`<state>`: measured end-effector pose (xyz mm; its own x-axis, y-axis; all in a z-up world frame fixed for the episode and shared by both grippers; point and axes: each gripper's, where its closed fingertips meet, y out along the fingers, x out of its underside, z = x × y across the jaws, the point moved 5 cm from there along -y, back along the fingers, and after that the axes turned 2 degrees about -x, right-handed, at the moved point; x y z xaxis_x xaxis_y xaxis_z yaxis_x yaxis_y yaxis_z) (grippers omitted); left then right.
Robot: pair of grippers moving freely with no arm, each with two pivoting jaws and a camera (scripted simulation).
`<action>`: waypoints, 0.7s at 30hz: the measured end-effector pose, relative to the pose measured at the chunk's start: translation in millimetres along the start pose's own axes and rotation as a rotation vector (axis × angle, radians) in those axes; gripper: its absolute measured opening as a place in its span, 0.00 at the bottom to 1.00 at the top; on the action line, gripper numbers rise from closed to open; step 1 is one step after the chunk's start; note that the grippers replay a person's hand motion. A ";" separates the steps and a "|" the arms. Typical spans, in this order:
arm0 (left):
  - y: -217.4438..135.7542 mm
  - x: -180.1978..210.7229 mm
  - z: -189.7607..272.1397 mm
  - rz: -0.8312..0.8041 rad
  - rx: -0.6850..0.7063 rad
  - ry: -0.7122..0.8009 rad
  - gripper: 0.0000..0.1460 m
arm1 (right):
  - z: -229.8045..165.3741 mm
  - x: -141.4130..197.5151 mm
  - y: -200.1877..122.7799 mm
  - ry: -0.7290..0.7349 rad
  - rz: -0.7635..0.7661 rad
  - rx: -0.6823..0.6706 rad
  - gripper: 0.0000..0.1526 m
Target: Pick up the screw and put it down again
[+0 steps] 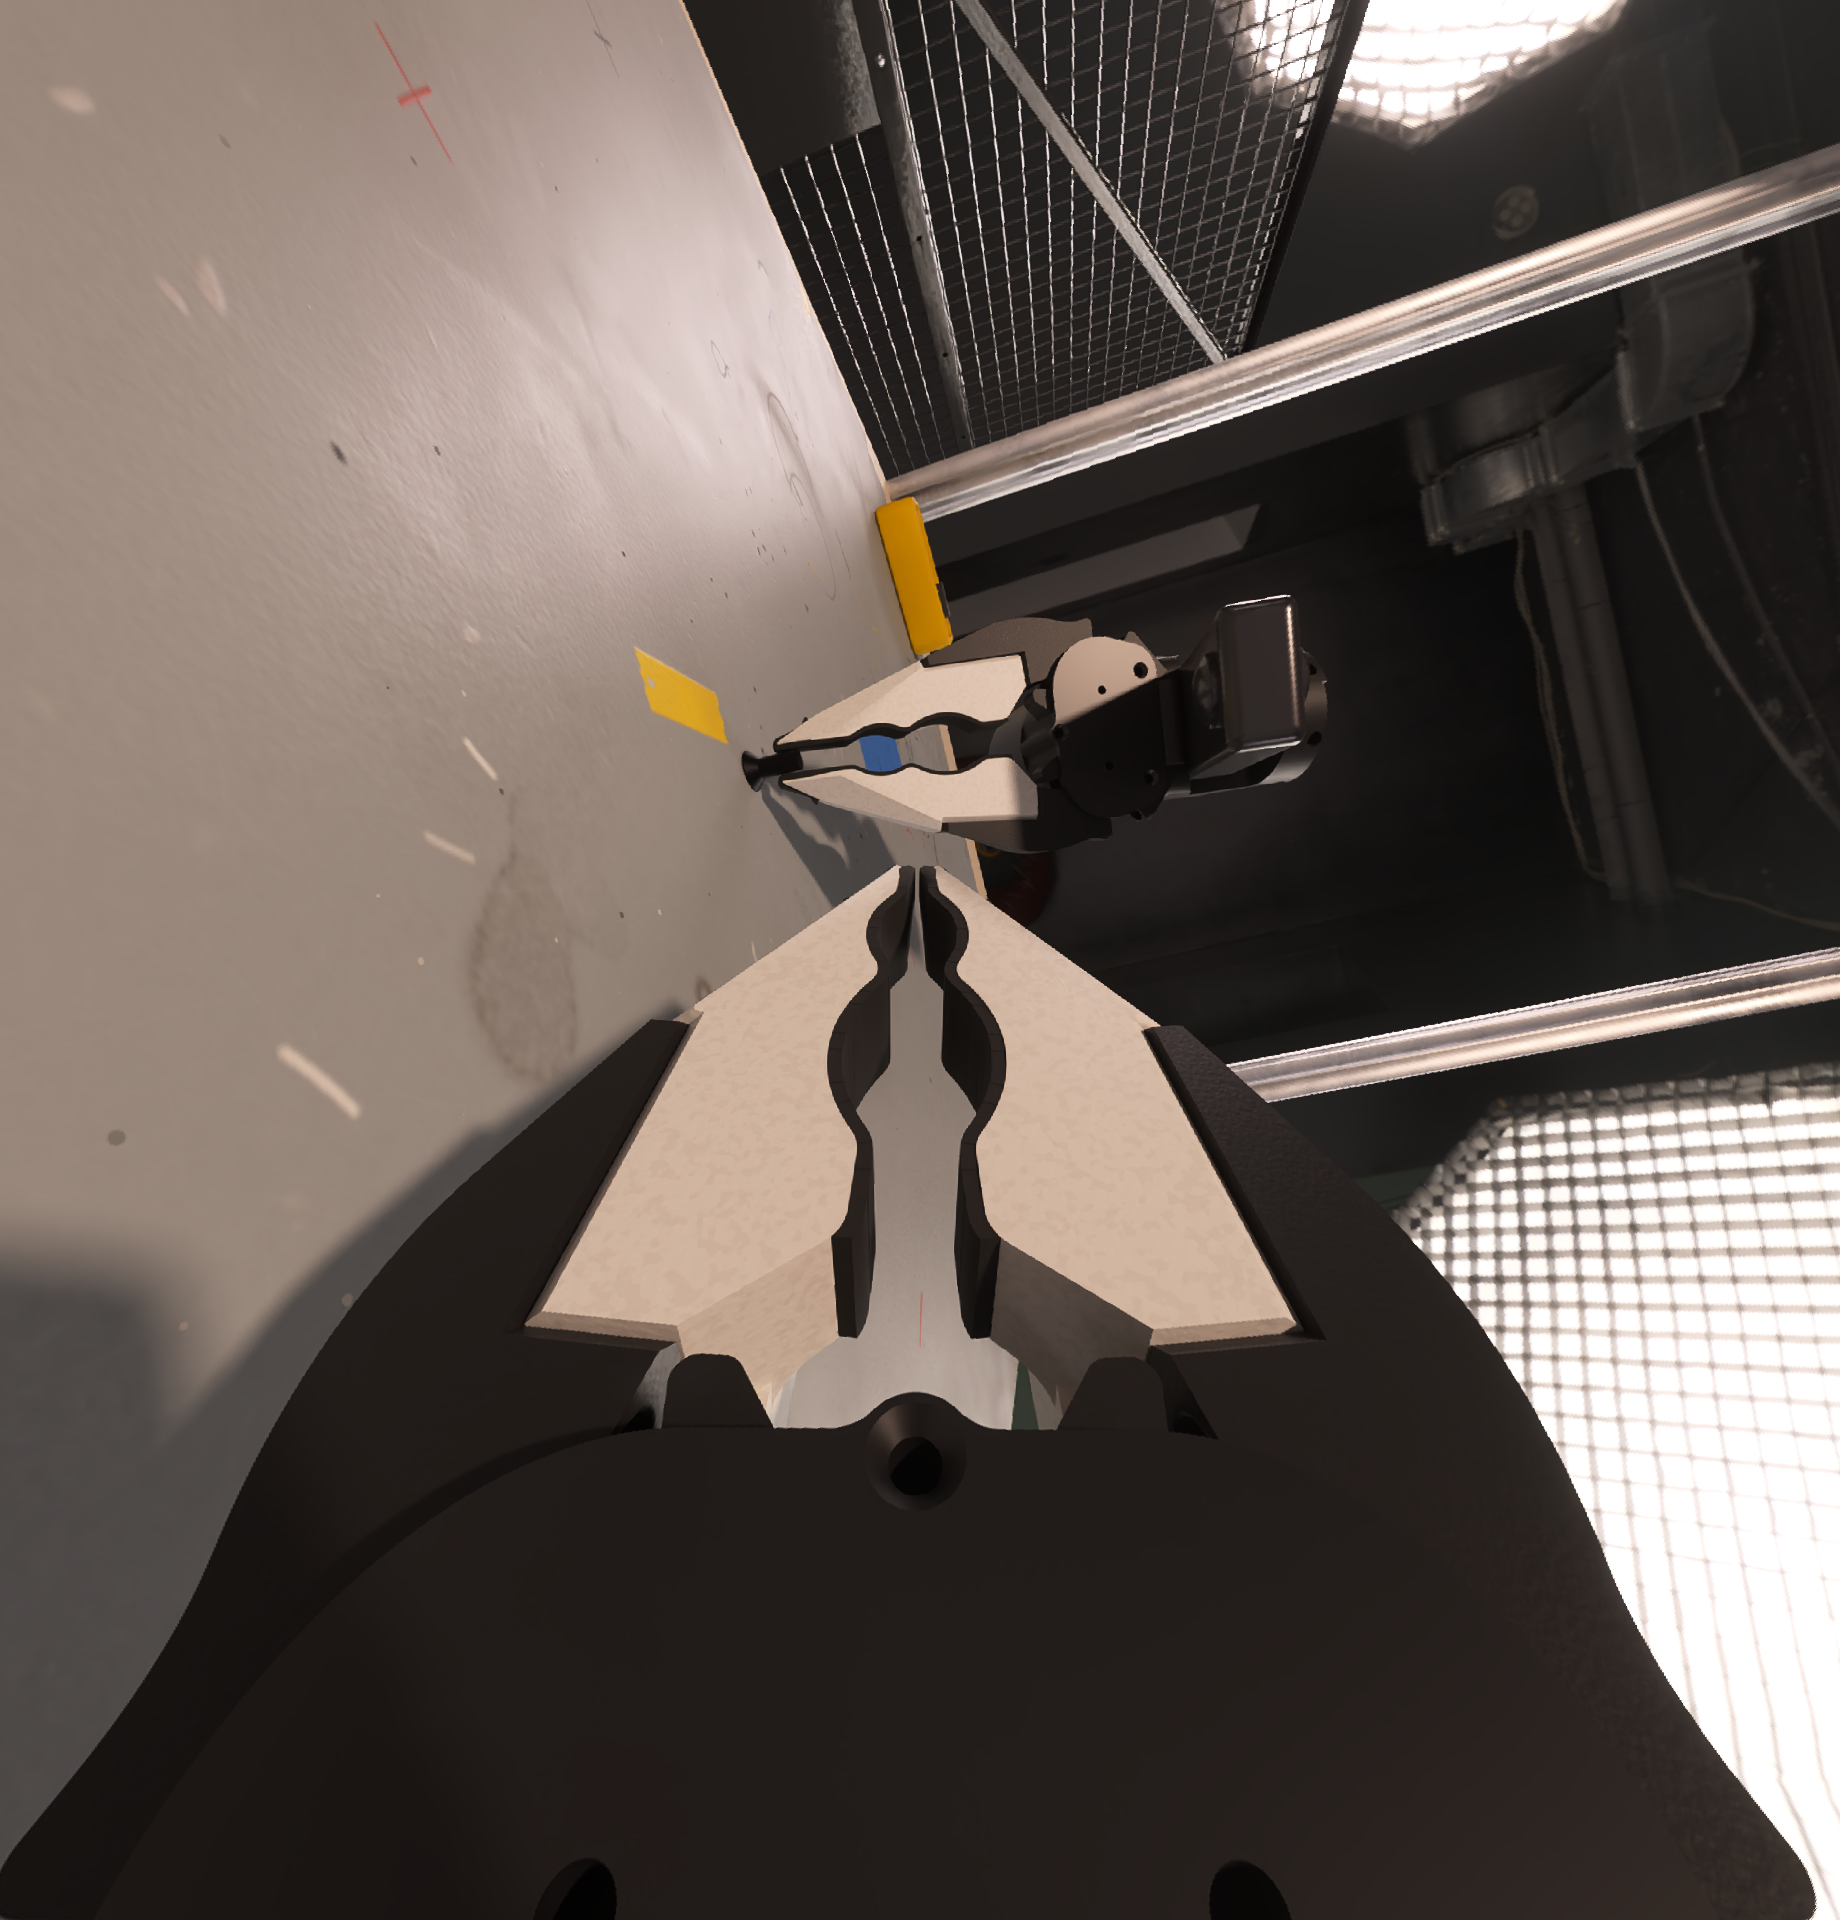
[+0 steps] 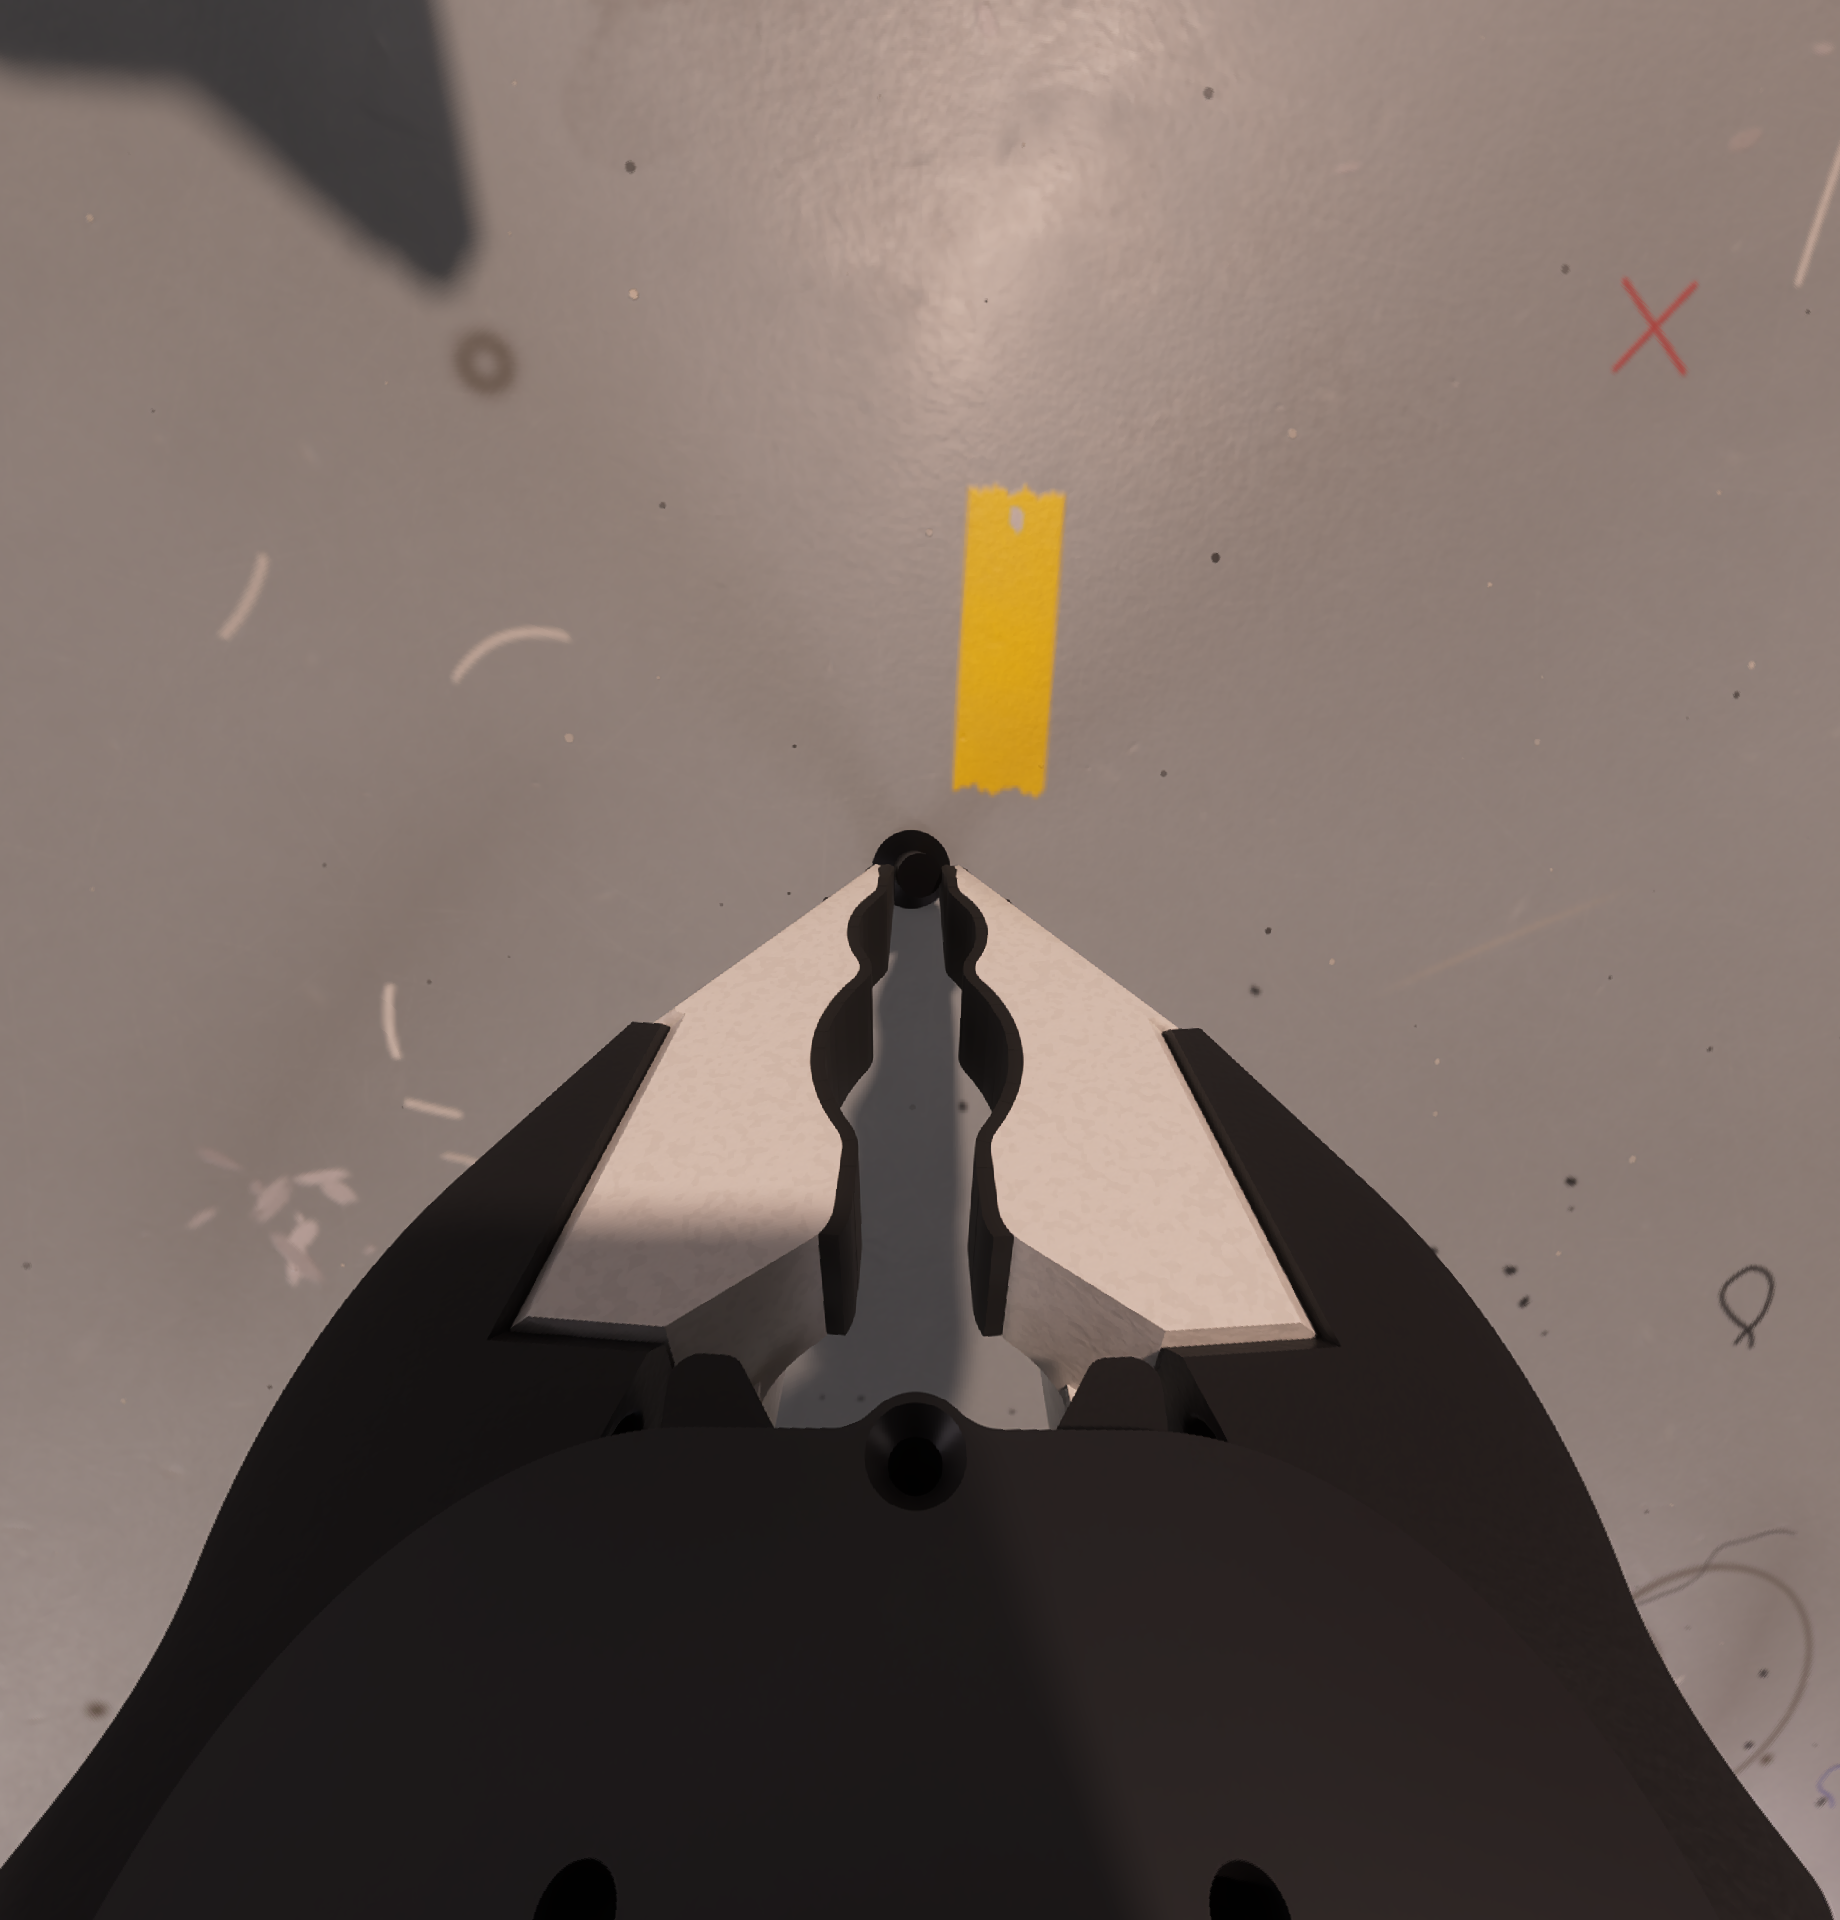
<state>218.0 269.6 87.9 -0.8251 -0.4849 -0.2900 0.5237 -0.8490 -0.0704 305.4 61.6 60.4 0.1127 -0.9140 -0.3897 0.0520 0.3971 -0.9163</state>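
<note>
A small black screw point(image 2: 911, 860) is pinched at the tips of my right gripper point(image 2: 916, 881), which points straight down at the grey table point(image 2: 1415, 727). The left wrist view shows this from the side: the right gripper point(image 1: 788, 764) holds the screw point(image 1: 756, 770) by its shank, head towards the table and at or just off the surface. My left gripper point(image 1: 914, 875) hangs close beside the right one, level with the table edge. Its jaws are closed together and hold nothing.
A strip of yellow tape point(image 2: 1004, 644) lies on the table just beyond the screw, also in the left wrist view point(image 1: 680, 694). A yellow block point(image 1: 914, 571) sits on the table edge. A red cross mark point(image 2: 1654, 327) is at the right. Wire mesh point(image 1: 1051, 208) stands past the edge.
</note>
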 end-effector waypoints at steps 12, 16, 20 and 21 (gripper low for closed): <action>-4.1 0.2 1.3 -0.014 0.025 -0.004 0.00 | 2.6 6.0 -5.2 -0.006 -0.013 0.045 0.05; -4.1 -0.1 1.7 -0.010 0.029 -0.004 0.00 | 2.3 9.0 -9.4 0.002 -0.003 0.053 0.05; -3.3 0.8 1.6 -0.010 0.034 -0.009 0.00 | 0.6 8.8 -5.9 0.005 0.006 0.035 0.05; -3.1 1.2 1.5 -0.011 0.034 -0.010 0.00 | 0.2 9.1 -4.1 -0.004 -0.001 0.036 0.05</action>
<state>215.1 271.4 89.3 -0.8327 -0.4777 -0.2800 0.5075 -0.8607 -0.0406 306.4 51.8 60.6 0.1164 -0.9141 -0.3884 0.0883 0.3990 -0.9127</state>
